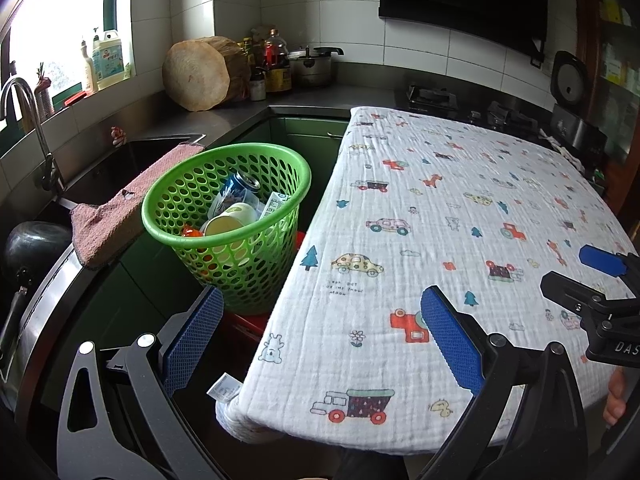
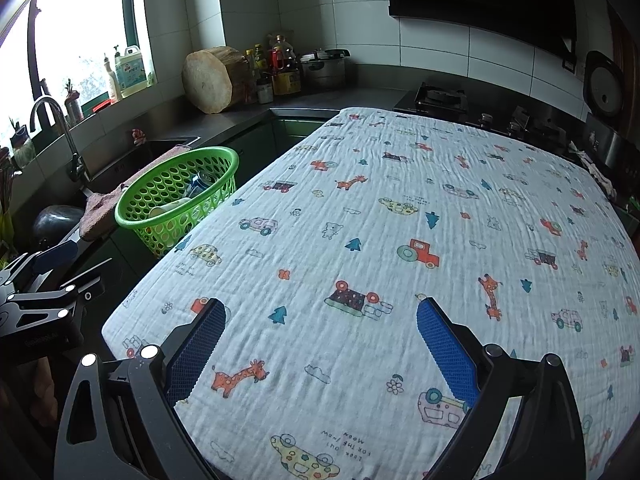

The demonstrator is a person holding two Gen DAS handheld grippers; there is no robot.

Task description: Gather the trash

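A green perforated basket (image 1: 228, 216) stood just off the left edge of the surface (image 1: 440, 240), which was draped in a white cloth printed with cars, trees and giraffes. Inside the basket lay the collected trash: a blue drink can (image 1: 240, 190) toward the back, a paper cup (image 1: 230, 222) on its side in the middle, a small carton (image 1: 274, 204) against the right wall and an orange wrapper (image 1: 192, 233) low at the left. A pink cloth (image 1: 120, 216) hung over the counter rim beside the sink, touching the basket's left side.

The left hand-held gripper (image 1: 320, 340) hovered over the near left corner of the surface, its blue-padded fingers (image 1: 452, 340) spread wide with nothing between them. The right hand-held gripper (image 2: 320, 344) hung over the near edge of the surface, jaws likewise wide apart and empty, with the basket (image 2: 176, 196) seen beyond the far left edge. Each tool showed at the margin of the other's view.

Behind, a round wooden chopping block (image 1: 200, 74) leaned in the counter corner next to bottles and a steel pot (image 1: 314, 66).
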